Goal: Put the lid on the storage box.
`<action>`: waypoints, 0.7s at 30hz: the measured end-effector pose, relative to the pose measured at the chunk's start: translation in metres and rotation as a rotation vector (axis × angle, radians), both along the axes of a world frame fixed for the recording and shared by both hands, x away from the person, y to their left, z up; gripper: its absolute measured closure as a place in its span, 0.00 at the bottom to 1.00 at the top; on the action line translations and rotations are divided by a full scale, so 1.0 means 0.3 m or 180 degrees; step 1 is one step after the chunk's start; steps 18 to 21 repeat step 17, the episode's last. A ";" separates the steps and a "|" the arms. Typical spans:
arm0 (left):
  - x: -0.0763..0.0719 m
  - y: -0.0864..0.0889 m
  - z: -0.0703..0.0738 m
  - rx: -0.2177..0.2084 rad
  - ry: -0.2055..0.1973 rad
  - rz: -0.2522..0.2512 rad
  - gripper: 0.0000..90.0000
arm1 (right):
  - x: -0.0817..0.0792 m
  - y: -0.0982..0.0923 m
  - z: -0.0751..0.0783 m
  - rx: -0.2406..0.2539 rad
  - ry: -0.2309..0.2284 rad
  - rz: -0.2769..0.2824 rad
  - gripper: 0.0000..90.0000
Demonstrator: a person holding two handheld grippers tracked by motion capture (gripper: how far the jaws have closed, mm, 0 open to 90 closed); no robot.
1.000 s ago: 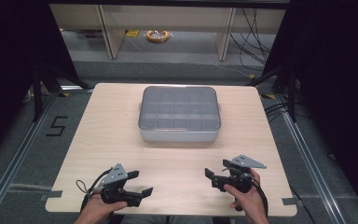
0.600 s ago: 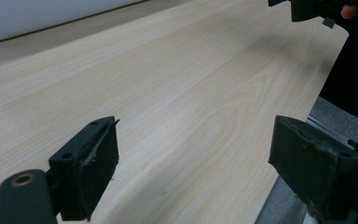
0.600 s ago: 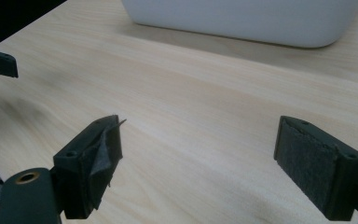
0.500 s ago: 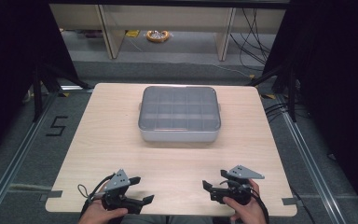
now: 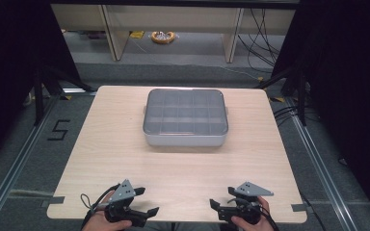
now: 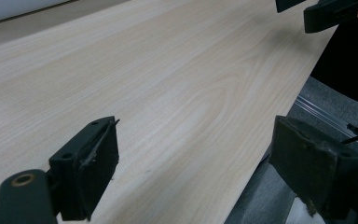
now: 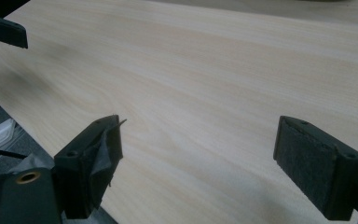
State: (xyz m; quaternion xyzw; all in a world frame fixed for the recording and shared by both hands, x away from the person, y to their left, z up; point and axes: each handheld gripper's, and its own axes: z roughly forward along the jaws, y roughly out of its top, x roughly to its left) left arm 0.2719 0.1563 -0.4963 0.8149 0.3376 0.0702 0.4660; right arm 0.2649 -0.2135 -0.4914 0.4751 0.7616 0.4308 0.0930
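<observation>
light wood table [image 5: 125,144]: 1 grey lidded compartment box [image 5: 185,117], lid closed, at the table's centre toward the far side, well apart from both grippers. left gripper [image 5: 142,202]: near edge, left side, jaws wide apart, holding nothing. right gripper [image 5: 220,198]: near edge, right side, jaws wide apart, holding nothing. 1 hand [image 5: 101,221] behind each gripper.

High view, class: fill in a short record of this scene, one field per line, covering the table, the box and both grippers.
table: light wooden top
box: grey compartment box with clear lid, centre, toward the far side
left gripper: at near edge, jaws open, empty
right gripper: at near edge, jaws open, empty
contact: neither gripper touches the box
</observation>
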 end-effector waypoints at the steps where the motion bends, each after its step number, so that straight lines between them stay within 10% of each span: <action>1: -0.001 -0.001 0.000 -0.0024 0.0002 0.0008 0.17 | 0.001 -0.007 -0.005 -0.0051 -0.0090 0.0074 0.18; 21: 0.002 0.000 -0.004 -0.0039 0.0011 0.0010 0.17 | -0.014 -0.014 -0.017 -0.0096 -0.0051 0.0096 0.18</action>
